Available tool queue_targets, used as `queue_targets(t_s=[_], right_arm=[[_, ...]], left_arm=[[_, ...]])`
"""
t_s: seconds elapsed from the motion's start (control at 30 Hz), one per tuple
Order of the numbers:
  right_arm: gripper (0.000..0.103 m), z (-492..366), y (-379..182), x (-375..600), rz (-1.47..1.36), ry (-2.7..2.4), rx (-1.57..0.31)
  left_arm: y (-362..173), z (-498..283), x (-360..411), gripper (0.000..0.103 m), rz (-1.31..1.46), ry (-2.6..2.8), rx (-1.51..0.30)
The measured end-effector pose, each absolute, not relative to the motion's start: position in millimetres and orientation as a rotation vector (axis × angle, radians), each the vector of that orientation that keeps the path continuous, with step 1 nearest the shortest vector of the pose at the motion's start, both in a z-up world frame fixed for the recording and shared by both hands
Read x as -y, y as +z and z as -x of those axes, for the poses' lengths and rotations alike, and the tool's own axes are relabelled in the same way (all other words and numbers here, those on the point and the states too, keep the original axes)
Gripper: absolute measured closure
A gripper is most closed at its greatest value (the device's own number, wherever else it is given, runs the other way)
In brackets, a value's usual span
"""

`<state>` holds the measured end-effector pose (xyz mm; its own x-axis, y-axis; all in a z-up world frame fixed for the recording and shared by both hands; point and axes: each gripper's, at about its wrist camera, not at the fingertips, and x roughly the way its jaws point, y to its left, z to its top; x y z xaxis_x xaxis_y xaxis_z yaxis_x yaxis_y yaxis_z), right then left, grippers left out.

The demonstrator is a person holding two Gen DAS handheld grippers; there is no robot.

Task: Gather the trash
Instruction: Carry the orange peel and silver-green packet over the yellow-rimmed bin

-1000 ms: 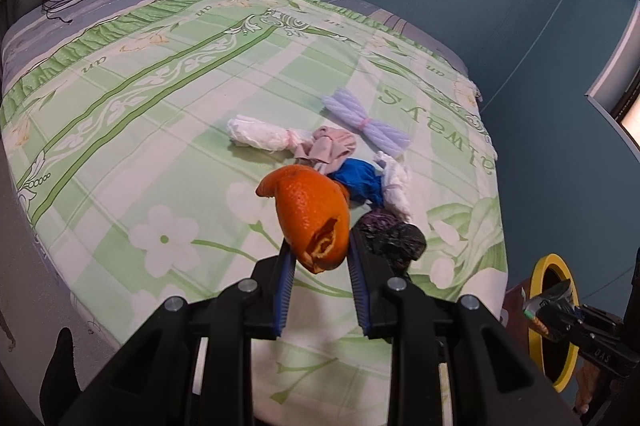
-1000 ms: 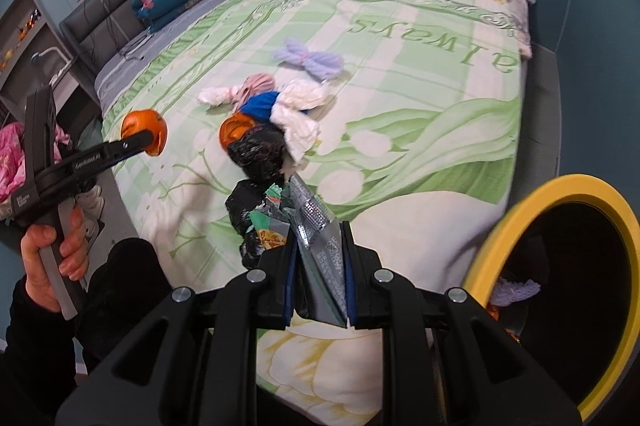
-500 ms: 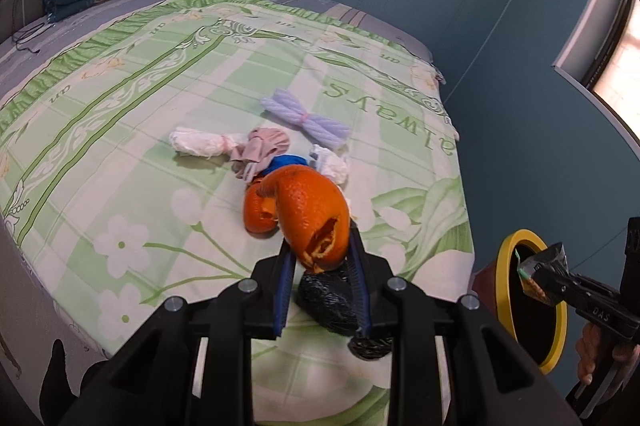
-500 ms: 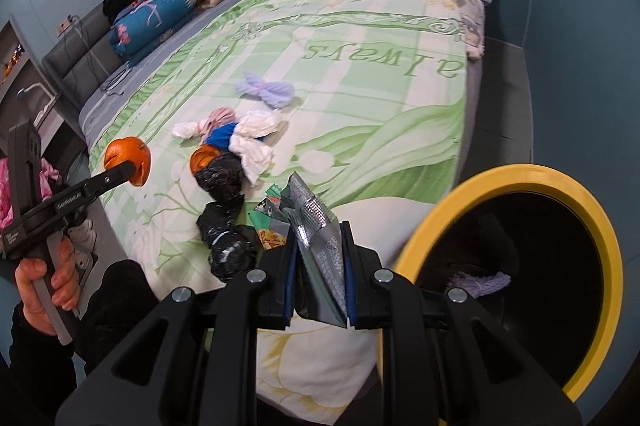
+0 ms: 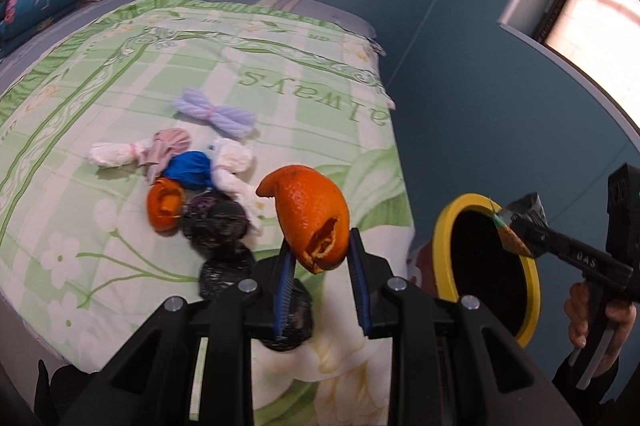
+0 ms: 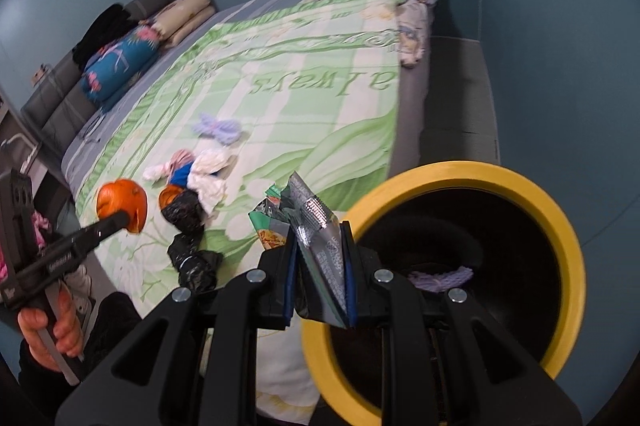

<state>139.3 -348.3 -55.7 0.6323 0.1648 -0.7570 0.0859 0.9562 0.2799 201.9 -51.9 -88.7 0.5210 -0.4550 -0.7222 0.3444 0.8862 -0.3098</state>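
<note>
**Inspector:** Start at the left. What does the left gripper (image 5: pixel 320 266) hold, and why there?

**Assistant:** Its jaws are partly closed on the lower end of an orange peel (image 5: pixel 310 216), a pebbled, curved shell with a torn, ragged edge. It hangs above the bed (image 5: pixel 280 66) edge, short of the bin (image 5: pixel 444 238), presumably waiting its turn to drop.

**Inspector:** What remains on the bedspread?

**Assistant:** A second peel (image 5: pixel 164 204), glossy crumpled black bags (image 5: pixel 218 222), and soft cloth bundles in white, pink, blue and lilac (image 5: pixel 216 112), clustered and touching, except the lilac one, which lies just apart.

**Inspector:** And the right?

**Assistant:** The right gripper (image 6: pixel 318 282) is clamped nearly closed on a snack wrapper (image 6: pixel 316 230), a creased, stiff foil with a silver inside and a printed green face. It sits at the near rim of the bin's mouth, likely placed so release lets the wrapper fall inside.

**Inspector:** The bin itself?

**Assistant:** Round, with a smooth yellow rim and a dark interior, standing just beside the bed. A lilac knitted-looking scrap (image 6: pixel 440 276) lies within.
</note>
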Motion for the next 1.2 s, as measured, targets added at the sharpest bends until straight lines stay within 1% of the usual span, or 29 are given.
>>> queue_targets(t_s=[0.47,0.8,1.2], right_arm=[[0.085,-122.2,-61.4,408.7,-0.397,-0.061,-0.864],[0.085,-113.5,-75.0,436.6,-0.464,-0.099,-0.86],[0.084,-106.9,-86.2,460.9,-0.535,-0.105,-0.854]], left_arm=[[-85.4,-178.4,136.5,0.079,-0.025,-0.649,-0.928],[-90.3,-160.9,183.9,0.079,-0.083,-0.768,-0.943],[-111.6,-143.2,243.0,0.078,-0.123,-0.909,-1.001]])
